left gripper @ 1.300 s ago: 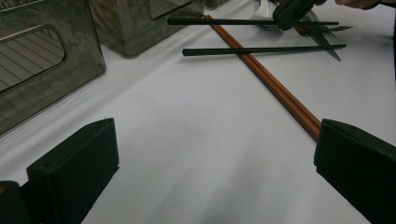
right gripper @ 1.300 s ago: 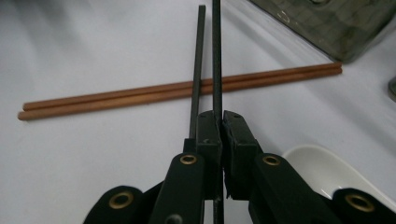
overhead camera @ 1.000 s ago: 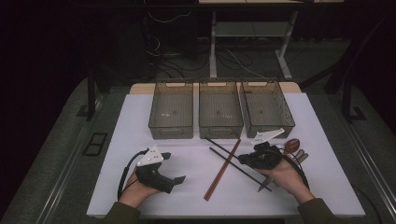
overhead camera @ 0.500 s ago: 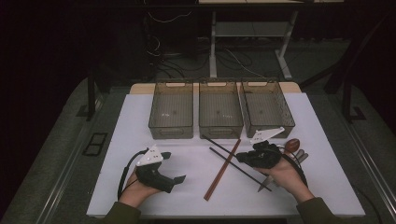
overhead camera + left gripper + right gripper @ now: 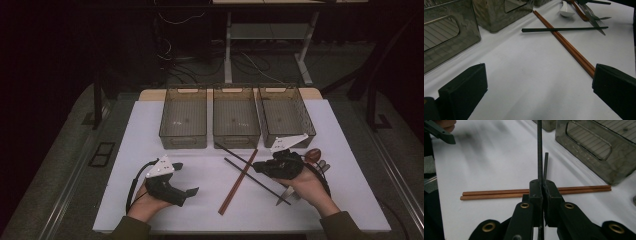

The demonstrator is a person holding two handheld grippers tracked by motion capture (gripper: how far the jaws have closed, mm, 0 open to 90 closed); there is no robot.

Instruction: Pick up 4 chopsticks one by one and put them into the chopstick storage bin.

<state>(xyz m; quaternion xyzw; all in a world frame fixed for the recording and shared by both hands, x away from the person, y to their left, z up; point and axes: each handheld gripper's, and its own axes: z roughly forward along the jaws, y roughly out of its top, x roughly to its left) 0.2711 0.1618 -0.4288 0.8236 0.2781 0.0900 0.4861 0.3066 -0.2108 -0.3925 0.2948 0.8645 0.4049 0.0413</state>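
The right gripper [image 5: 543, 185] has its jaws squeezed tight on two black chopsticks [image 5: 539, 152]. It holds them just above the white table [image 5: 200, 175], near the middle, where they cross over the pair of brown chopsticks [image 5: 499, 193]. The two black sticks are not lined up: one reaches much farther out than the other, and they spread apart a little. So one stick could slip out and drop when the hand lifts or turns. Their long tips could also bump the brown pair or hit the wall of a bin [image 5: 286, 116]. In the high view the black chopsticks [image 5: 235, 155] run long and slanted, pointing away from the gripper up toward the left, at the gap before the bins. The left gripper [image 5: 186, 192] rests on the table with its jaws wide open and holds nothing.
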